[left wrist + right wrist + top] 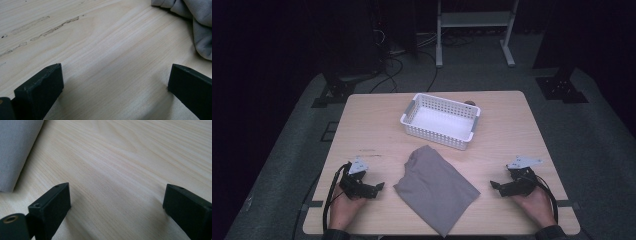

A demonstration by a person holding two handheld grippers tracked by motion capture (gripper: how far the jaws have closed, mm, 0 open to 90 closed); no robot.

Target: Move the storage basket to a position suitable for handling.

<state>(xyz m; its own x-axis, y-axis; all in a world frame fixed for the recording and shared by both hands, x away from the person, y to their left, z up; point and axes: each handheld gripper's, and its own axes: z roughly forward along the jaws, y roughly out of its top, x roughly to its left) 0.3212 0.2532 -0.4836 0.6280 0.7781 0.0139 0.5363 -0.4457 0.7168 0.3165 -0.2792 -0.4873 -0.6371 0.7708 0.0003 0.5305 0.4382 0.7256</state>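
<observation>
A folded grey cloth point(434, 189) lies on the wooden table point(372, 130) near its front edge, between my two grippers. My left gripper point(379, 187) rests on the table left of the cloth, pointing toward it, jaws wide apart with bare wood between them point(115, 77). A crumpled edge of the cloth point(200, 22) shows at the top right of the left gripper view. My right gripper point(494, 186) rests right of the cloth, open as well point(116, 195), with nothing between its jaws. The cloth's straight edge point(15, 150) lies at the left of the right gripper view.
A white slotted plastic basket point(472, 127) with nothing in it stands at the back middle of the table. A small dark object point(469, 103) sits just behind it. Scuff marks point(50, 27) run across the wood. Stands and cables occupy the dark floor beyond.
</observation>
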